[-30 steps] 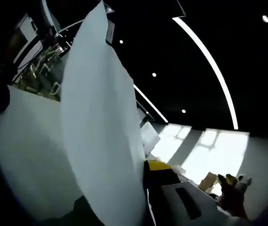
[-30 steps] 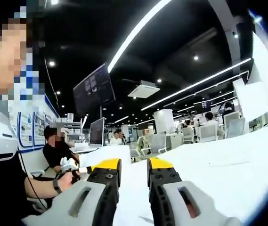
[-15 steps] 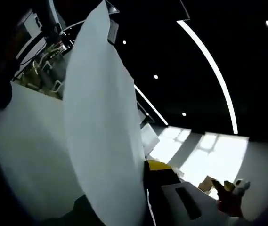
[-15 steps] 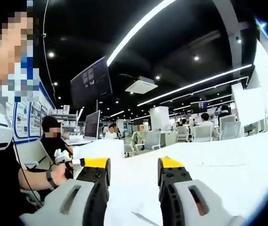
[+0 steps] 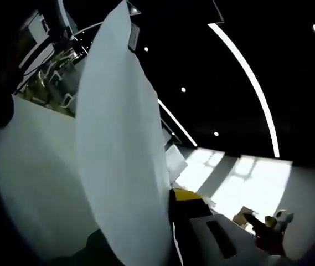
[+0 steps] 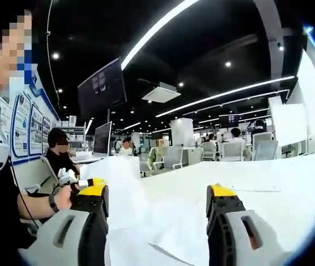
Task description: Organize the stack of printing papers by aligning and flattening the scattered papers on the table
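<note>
Now I'm holding the right gripper [image 6: 157,208] with jaws spread wide over the papers [image 6: 163,221] at frame bottom, left gripper [image 5: 171,221] pinching a raised paper sheet [image 5: 118,149] standing left of centre, table [image 6: 268,183] stretching right.

Open-plan office or lab floor, large shared workspace.
Dark ceiling with long light strips [image 6: 163,22] and recessed spotlights [image 6: 227,64]; a ceiling air unit [image 6: 161,93]; a hanging dark display screen [image 6: 102,88]; a desk monitor [image 6: 102,146]; rows of pale office chairs [image 6: 174,157] with seated people [image 6: 236,134]; wall posters [image 6: 21,124]; broad white tables [image 6: 268,177].
</note>
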A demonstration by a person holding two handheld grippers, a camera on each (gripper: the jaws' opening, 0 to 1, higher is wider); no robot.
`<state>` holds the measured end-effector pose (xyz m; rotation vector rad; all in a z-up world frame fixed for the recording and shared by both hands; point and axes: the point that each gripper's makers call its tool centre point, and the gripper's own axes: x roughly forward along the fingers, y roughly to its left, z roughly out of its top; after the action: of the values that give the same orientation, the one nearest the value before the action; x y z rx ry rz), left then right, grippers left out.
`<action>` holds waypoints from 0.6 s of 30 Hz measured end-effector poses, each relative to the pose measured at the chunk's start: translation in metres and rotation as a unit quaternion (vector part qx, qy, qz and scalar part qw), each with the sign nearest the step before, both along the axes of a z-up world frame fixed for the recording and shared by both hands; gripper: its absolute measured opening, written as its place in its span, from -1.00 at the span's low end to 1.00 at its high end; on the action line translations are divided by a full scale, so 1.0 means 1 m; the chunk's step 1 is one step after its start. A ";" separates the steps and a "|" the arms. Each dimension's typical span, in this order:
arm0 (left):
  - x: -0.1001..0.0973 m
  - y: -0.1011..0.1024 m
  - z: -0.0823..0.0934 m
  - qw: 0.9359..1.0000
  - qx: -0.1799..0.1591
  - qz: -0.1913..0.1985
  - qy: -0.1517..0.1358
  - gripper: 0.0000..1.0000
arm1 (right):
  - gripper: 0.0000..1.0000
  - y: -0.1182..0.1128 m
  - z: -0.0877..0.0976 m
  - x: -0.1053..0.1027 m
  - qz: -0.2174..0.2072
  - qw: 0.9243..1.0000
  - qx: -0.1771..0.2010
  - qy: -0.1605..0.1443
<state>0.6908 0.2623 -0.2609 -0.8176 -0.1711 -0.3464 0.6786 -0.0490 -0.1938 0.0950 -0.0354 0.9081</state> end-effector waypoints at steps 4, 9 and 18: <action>0.000 -0.001 0.000 1.000 -0.001 0.000 0.001 -0.88 | 0.46 0.001 -0.004 0.001 -0.001 1.000 -0.003 0.011; 0.000 0.000 0.000 1.000 -0.002 0.001 0.001 -0.88 | 0.67 -0.003 -0.014 0.008 -0.021 0.999 -0.018 0.028; -0.001 0.000 0.000 1.000 -0.002 0.002 0.001 -0.88 | 0.78 -0.004 -0.025 0.011 -0.029 0.998 -0.033 0.046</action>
<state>0.6902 0.2620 -0.2607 -0.8207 -0.1713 -0.3424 0.6899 -0.0533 -0.2190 0.0729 0.0764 0.8444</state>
